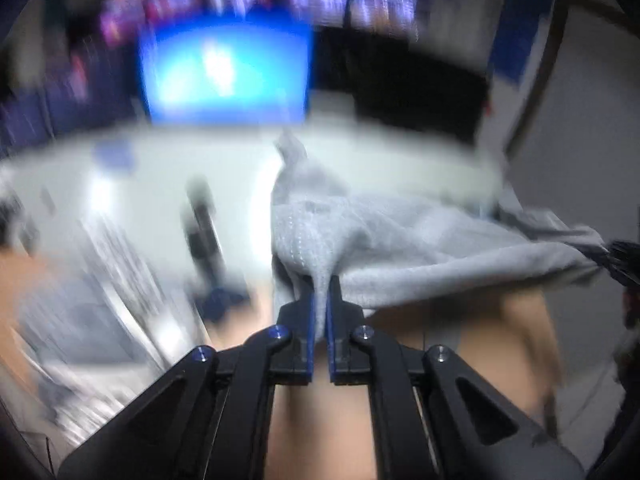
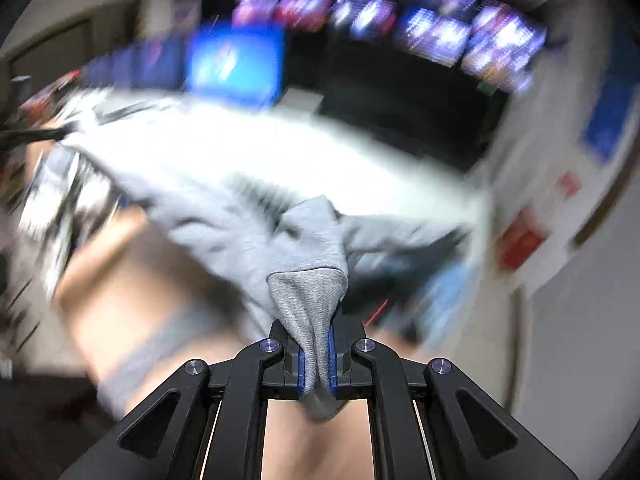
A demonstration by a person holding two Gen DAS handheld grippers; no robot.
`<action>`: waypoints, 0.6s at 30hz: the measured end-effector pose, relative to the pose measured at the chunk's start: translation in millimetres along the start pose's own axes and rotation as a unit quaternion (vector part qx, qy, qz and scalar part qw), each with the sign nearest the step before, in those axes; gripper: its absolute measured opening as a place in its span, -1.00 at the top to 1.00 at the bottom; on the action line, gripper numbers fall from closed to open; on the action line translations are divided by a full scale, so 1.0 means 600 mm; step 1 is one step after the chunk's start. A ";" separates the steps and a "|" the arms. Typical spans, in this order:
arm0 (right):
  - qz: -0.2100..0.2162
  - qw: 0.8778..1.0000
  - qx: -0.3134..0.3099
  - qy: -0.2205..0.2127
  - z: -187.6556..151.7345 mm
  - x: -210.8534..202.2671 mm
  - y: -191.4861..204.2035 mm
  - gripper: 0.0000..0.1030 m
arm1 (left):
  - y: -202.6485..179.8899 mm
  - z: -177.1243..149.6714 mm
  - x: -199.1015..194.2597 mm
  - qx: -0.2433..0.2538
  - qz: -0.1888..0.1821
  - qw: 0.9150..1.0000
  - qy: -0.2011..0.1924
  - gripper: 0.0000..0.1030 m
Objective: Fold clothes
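Observation:
A light grey knit garment [image 1: 392, 236] hangs stretched in the air between both grippers, above a white table [image 1: 152, 168]. My left gripper [image 1: 321, 280] is shut on one bunched edge of it. In the right wrist view the same grey garment [image 2: 308, 280] is pinched by my right gripper [image 2: 316, 332], which is shut on a ribbed edge that pokes out behind the pads. The right gripper's black tip [image 1: 624, 260] shows at the far right of the left wrist view, holding the cloth's other end. Both views are heavily motion-blurred.
A bright blue screen [image 1: 228, 72] and a dark monitor [image 1: 404, 92] stand at the back of the white table. A dark object [image 1: 204, 232] lies on the table at left. Tan floor [image 1: 480, 344] shows below the cloth. Blurred clutter [image 2: 60, 208] sits at the left.

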State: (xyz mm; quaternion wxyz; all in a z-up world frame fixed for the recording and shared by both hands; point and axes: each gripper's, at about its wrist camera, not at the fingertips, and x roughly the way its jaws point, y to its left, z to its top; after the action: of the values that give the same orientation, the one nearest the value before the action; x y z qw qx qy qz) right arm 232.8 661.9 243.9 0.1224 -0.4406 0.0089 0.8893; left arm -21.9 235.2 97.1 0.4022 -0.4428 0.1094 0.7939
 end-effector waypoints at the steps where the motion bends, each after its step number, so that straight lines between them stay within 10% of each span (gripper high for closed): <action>1: 0.017 1.000 0.008 0.024 -0.054 0.041 0.012 0.87 | 0.012 -0.059 0.055 -0.011 -0.008 0.999 0.038 0.91; 6: 0.085 0.991 0.048 0.091 -0.252 0.165 0.058 0.87 | 0.035 -0.275 0.207 -0.030 -0.014 0.990 0.140 0.92; 18: 0.129 0.988 0.079 0.029 -0.293 0.085 0.060 0.87 | 0.082 -0.337 0.151 -0.054 -0.019 0.995 0.087 0.91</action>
State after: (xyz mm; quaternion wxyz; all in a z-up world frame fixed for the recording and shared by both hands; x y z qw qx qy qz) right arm 332.5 616.0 93.0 0.0404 -0.4502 0.1392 0.8811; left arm 40.5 144.7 -101.7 0.3817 -0.5332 0.0929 0.7492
